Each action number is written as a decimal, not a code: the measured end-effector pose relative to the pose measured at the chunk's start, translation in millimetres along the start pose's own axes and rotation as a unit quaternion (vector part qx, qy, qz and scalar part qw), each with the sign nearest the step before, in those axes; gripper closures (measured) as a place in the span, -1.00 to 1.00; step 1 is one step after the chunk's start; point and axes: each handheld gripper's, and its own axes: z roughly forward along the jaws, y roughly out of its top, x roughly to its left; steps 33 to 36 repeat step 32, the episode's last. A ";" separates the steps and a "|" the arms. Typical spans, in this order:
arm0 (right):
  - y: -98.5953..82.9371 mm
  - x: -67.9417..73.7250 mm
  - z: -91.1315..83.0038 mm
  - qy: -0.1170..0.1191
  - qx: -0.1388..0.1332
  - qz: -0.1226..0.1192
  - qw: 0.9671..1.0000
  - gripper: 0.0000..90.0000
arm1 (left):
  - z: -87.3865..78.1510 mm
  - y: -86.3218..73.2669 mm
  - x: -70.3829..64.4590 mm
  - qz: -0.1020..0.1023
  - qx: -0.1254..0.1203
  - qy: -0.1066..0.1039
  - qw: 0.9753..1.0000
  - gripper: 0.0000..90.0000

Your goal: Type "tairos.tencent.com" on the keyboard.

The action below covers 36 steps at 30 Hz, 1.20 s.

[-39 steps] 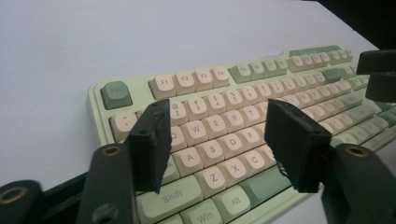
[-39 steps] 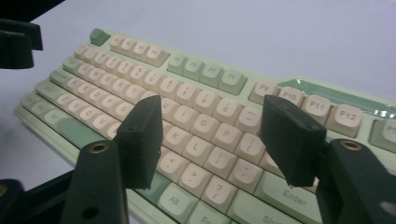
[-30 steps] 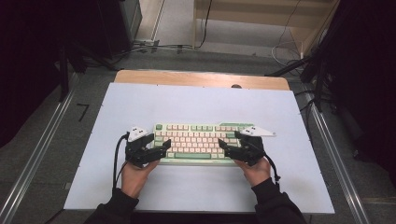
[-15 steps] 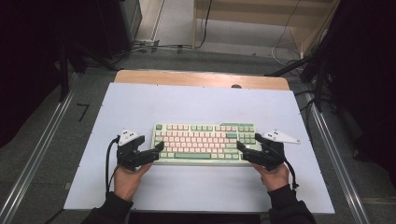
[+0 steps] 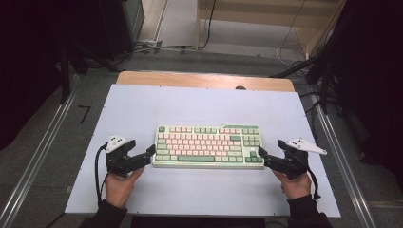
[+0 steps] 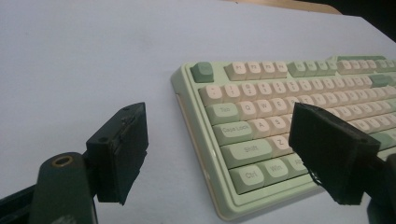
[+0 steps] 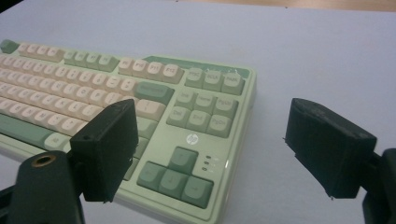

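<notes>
On the pale table [image 5: 199, 102], both grippers, left [image 5: 151, 151] and right [image 5: 262, 154], have drawn back off the keyboard [image 5: 209, 146] to its ends, jaws spread wide and empty, suggesting a two-sided grasp.

The keyboard [image 5: 209, 147] lies on the table [image 5: 199, 104], a little nearer the person's edge than the far one. The left gripper [image 5: 151, 152] sits just beside its left end, the right gripper [image 5: 262, 154] just beside its right end, both at its near corners.
</notes>
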 end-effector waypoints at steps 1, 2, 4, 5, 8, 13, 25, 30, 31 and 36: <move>-1.1 -1.5 -0.5 -0.001 0.001 -0.001 1.000 -0.66 | -0.8 -0.3 1.3 -0.002 0.000 0.003 1.000 -0.55; -2.1 -2.6 -1.3 -0.004 0.005 0.000 1.000 -0.66 | -1.6 -0.6 3.0 -0.002 0.000 0.005 1.000 -0.55; -3.9 -5.5 -3.2 -0.008 0.006 0.003 1.000 -0.66 | -3.5 -1.5 6.3 -0.006 -0.002 0.011 1.000 -0.55; -4.7 -7.6 -4.4 -0.009 0.006 0.003 1.000 -0.66 | -4.6 -1.8 8.2 -0.007 -0.002 0.014 1.000 -0.55; -7.6 -12.8 -8.7 -0.018 0.006 0.009 1.000 -0.66 | -7.4 -2.8 14.6 -0.015 -0.005 0.021 1.000 -0.55; -13.2 -23.0 -15.2 -0.031 0.007 0.020 0.999 -0.66 | -10.4 -4.4 22.8 -0.021 -0.005 0.035 0.999 -0.55; -24.0 -45.7 -29.5 -0.055 0.006 0.050 0.997 -0.65 | -16.2 -8.1 34.1 -0.029 -0.005 0.054 0.998 -0.55; -28.1 -57.1 -35.8 -0.071 0.003 0.066 0.995 -0.65 | -17.7 -10.6 36.1 -0.028 -0.004 0.057 0.998 -0.55; -28.9 -59.2 -37.3 -0.074 0.001 0.070 0.995 -0.66 | -17.8 -11.2 36.5 -0.030 -0.004 0.058 0.998 -0.55; -29.5 -61.4 -38.9 -0.076 0.000 0.074 0.994 -0.67 | -17.8 -12.0 37.0 -0.031 -0.004 0.059 0.998 -0.55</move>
